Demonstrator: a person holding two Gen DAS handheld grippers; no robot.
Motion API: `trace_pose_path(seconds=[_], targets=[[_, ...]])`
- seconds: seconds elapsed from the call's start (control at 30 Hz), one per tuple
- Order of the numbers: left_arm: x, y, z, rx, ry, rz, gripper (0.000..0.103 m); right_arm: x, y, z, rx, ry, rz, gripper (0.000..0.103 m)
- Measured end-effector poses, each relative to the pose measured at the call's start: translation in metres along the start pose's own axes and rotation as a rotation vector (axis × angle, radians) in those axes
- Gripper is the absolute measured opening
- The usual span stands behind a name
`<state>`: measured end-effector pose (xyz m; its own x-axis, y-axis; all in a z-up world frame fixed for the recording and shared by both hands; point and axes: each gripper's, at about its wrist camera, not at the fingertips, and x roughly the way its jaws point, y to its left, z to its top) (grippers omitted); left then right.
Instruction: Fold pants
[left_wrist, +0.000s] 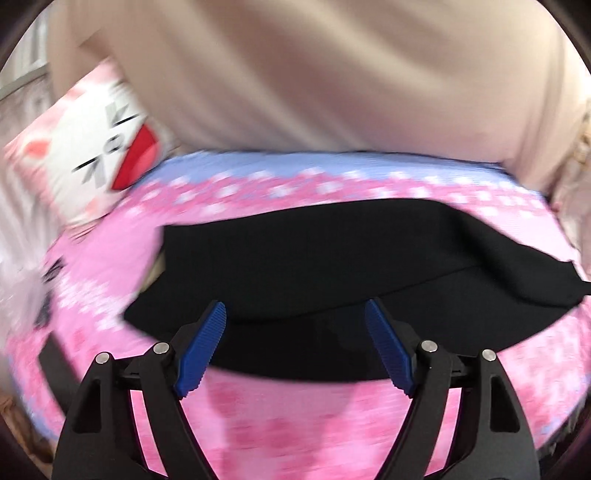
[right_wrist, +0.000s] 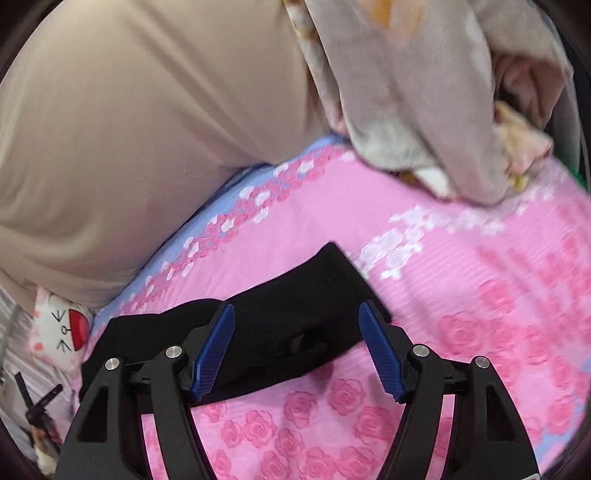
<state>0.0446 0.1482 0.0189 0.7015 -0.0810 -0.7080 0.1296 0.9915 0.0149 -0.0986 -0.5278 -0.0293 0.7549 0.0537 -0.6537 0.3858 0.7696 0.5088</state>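
Blue ribbed pads (left_wrist: 201, 350) sit closest to the left wrist camera, mounted on black fingers, and the left gripper (left_wrist: 295, 314) has them spread wide with nothing between them. It hangs above the near edge of the black pants (left_wrist: 332, 258), which lie flat on a pink rose-print bedsheet (left_wrist: 258, 424). From this view the pants stretch across the middle of the bed as a broad dark shape, with one layer folded over another along a slanting seam; whether the pads touch the cloth cannot be told, as the picture is blurred.

Toward the far edge of the bed the sheet turns pale blue with a band of pink and white flowers. Beyond that edge fills a large beige fabric mass (left_wrist: 314, 74), apparently the person's clothing. At the far left corner rests a white and pink cartoon pillow (left_wrist: 107, 147) with a red mouth.

On the other side, the right gripper (right_wrist: 297, 314) is likewise spread apart and empty, poised over one narrow end of the pants (right_wrist: 280, 321), where the black cloth ends in a squared corner pointing toward the far right. A small wrinkle shows in the cloth between the fingers. A heap of grey and cream laundry (right_wrist: 424, 110) lies on the sheet at the far right corner, well apart from the pants. The same cartoon pillow (right_wrist: 62, 328) peeks in at the left edge.
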Motion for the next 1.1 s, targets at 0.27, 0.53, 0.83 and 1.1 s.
trace_pose_path(seconds=[0.27, 0.53, 0.83, 1.1], targets=[[0.028, -0.077, 0.005, 0.069, 0.028, -0.069, 0.076, 0.072, 0.032, -0.021, -0.215, 0.157, -0.176, 0.017], [0.048, -0.043, 0.002, -0.047, 0.068, 0.024, 0.081, 0.021, 0.085, 0.035, -0.474, -0.150, -0.241, 0.030], [0.045, 0.064, -0.043, -0.268, 0.152, 0.185, 0.093, 0.025, 0.052, -0.014, -0.312, -0.176, -0.366, 0.034], [0.073, 0.123, -0.038, -0.583, 0.147, -0.151, 0.093, 0.013, 0.165, -0.085, -0.411, -0.101, -0.125, 0.053]])
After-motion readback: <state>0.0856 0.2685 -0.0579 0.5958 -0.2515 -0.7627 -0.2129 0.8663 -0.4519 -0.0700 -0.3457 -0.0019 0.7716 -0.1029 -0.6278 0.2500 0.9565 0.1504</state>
